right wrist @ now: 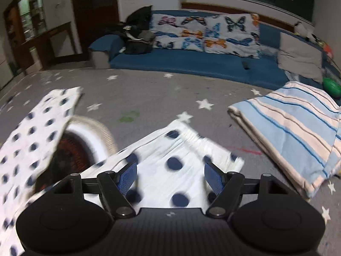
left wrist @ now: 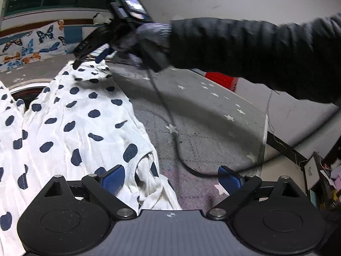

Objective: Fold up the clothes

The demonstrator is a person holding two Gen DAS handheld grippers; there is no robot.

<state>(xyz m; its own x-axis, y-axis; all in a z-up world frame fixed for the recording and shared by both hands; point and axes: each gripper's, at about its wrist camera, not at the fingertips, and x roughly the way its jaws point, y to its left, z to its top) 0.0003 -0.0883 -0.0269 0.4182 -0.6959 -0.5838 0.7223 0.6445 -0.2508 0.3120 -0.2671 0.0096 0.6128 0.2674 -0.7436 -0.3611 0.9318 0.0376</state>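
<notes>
On the star-print mat lies white, navy-spotted clothing, both tongs apart over it.

Home living room: blue sofa, butterfly cushions, star-patterned mat.

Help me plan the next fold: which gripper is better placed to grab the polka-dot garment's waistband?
Right, probably. The right gripper has open jaws directly over the polka-dot garment, waistband just ahead. The left gripper sits open at the garment's side edge.
</notes>
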